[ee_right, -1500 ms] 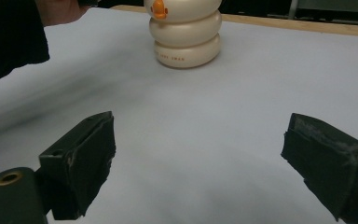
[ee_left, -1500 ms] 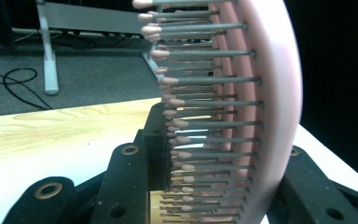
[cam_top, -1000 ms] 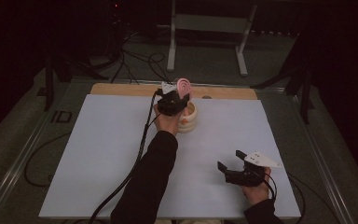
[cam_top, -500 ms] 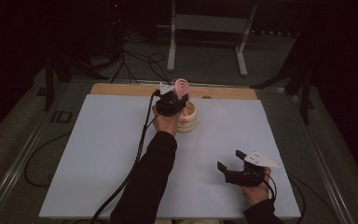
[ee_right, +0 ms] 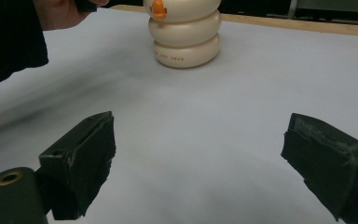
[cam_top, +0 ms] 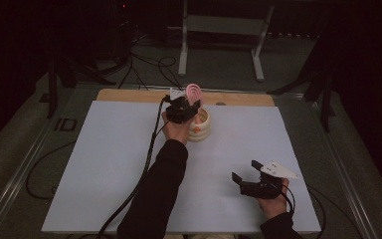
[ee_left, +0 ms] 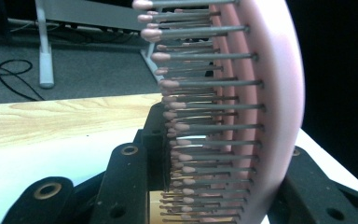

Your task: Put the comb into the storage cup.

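My left claw (cam_top: pixel 188 105) clamps the pink hairbrush (cam_top: pixel 194 92) over the cream holder (cam_top: pixel 201 128) near desk's far edge; right claw (cam_top: pixel 246 172) gapes, released.

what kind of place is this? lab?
Probably a lab or recording room, not a home: a white table on a grey floor, loose cables, a metal stand behind, dark walls. The left gripper holds a pink brush.

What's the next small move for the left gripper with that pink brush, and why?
Probably lower the pink hairbrush a little further into the cream ringed holder. The left gripper has its jaws clamped on the brush, which stands upright right above the holder's open top. The right gripper waits open near the front of the white table, so it seems not needed.
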Demonstrator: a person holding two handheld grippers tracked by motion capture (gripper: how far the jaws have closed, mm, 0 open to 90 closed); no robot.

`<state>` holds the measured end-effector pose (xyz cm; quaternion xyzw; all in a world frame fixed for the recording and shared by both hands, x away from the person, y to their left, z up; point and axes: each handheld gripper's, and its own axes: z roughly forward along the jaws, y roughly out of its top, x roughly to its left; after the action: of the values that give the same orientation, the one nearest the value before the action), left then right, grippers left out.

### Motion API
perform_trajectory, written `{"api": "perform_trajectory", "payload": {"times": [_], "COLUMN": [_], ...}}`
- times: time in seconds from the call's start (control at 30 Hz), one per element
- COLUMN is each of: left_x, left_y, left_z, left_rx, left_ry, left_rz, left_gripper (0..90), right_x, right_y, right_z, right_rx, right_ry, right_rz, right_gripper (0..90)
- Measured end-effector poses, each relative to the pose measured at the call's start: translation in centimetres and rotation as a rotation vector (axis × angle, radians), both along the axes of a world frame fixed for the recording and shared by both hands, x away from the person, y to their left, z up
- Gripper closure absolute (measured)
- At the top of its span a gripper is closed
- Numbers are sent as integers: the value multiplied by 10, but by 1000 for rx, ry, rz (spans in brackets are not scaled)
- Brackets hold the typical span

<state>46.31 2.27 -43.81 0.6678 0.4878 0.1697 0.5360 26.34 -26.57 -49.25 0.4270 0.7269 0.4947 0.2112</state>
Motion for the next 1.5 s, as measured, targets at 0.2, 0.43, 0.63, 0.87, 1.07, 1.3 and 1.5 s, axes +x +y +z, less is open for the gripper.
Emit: {"api": "perform_trajectory", "payload": {"times": [0.2, 0.43, 0.63, 0.87, 1.07, 1.3, 1.5], "left_x": [1, 2, 3, 4, 4, 3, 3], "left_y": [3, 7, 7, 9, 10, 9, 10], "left_z": [0, -1, -1, -2, -3, -3, -4], "left_rx": [-2, 10, 27, 45, 55, 84, 99], "left_ry": [10, 14, 18, 23, 27, 24, 30], "left_rz": [1, -2, -2, -2, -3, -2, -2], "left_gripper": [640, 633, 628, 602, 587, 547, 509], "right_x": [0, 0, 0, 0, 0, 0, 0], "right_y": [1, 1, 1, 0, 0, 1, 1], "right_z": [0, 0, 0, 0, 0, 0, 0], "right_rx": [-2, -2, -1, -1, -1, -2, -1], "right_ry": [2, 3, 3, 2, 2, 1, 2], "right_rz": [1, 0, 1, -1, -2, -2, -1], "right_gripper": [87, 88, 87, 88, 88, 88, 87]}}
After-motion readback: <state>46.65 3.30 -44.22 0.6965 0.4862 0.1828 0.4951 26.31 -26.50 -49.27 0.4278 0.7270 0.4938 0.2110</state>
